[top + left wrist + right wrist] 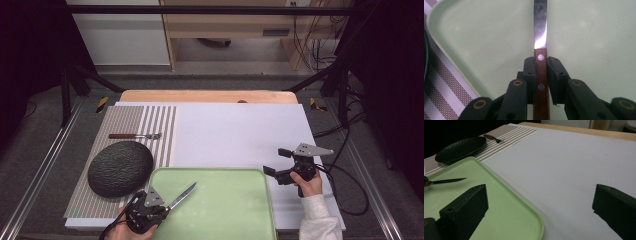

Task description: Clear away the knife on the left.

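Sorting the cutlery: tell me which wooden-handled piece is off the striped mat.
The knife: the left gripper clamps its wooden handle, blade out over the green tray. The fork lies on the striped mat, beyond the dark plate.

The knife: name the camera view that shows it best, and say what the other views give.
The left gripper view: the knife is close up, its wooden riveted handle clamped in the left gripper, blade over the green tray. The high view shows the whole knife small, pointing up and right. The right gripper view shows its serrated blade at the left edge.
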Demonstrator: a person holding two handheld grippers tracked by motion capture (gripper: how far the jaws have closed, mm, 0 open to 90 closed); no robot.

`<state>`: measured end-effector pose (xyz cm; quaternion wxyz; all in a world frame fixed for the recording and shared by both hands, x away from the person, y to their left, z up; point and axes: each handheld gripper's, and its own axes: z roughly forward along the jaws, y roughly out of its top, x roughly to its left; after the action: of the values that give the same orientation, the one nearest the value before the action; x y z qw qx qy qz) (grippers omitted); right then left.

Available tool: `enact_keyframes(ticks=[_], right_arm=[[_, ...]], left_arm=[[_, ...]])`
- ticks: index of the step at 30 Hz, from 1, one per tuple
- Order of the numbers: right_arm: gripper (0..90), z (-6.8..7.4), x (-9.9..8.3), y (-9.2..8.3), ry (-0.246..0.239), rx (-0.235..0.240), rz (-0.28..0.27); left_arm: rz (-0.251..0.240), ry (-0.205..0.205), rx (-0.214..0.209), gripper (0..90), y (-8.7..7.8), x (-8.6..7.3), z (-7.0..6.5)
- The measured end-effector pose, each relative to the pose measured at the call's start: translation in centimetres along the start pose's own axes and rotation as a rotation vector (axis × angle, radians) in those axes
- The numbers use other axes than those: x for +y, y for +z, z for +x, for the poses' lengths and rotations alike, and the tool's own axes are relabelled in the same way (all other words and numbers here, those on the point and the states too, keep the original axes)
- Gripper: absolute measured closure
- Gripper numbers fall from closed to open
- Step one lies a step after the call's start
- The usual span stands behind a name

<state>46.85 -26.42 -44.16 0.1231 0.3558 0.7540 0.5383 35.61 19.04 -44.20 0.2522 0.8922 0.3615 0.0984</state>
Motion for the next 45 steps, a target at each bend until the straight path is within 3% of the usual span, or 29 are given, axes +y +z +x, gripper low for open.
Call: enact_keyframes(ticks=[10,15,19,24,28,32,41,45], right_arm=[[0.8,0.0,0.0,0.0,0.0,0.0,0.0],[0.8,0.0,0.0,0.0,-0.001,0.001,0.001],[0.8,0.0,0.0,0.0,-0.002,0.001,0.002],[0.8,0.0,0.0,0.0,-0.002,0.0,0.001],[0.8,0.0,0.0,0.0,-0.001,0.001,0.001],[0.9,0.0,0.0,0.0,-0.002,0.0,0.001],[0.9,0.0,0.0,0.1,-0.004,-0.002,0.002],[0.9,0.0,0.0,0.1,-0.002,-0.001,0.005]], left_arm=[[0.044,0.025,0.027,76.9,0.9,-0.2,-0.3],[0.041,0.034,0.025,76.8,1.0,-0.3,-0.2],[0.025,0.042,0.027,75.7,1.0,-0.3,-0.2],[-0.042,0.056,0.04,74.2,0.3,-0.2,-0.2],[-0.084,0.073,-0.004,81.8,0.3,0.0,-0.2],[-0.088,0.101,-0.017,89.6,0.5,0.1,-0.4],[-0.067,0.162,-0.04,89.9,1.5,0.3,-0.6],[-0.062,0.168,-0.039,89.9,1.8,0.3,-0.6]])
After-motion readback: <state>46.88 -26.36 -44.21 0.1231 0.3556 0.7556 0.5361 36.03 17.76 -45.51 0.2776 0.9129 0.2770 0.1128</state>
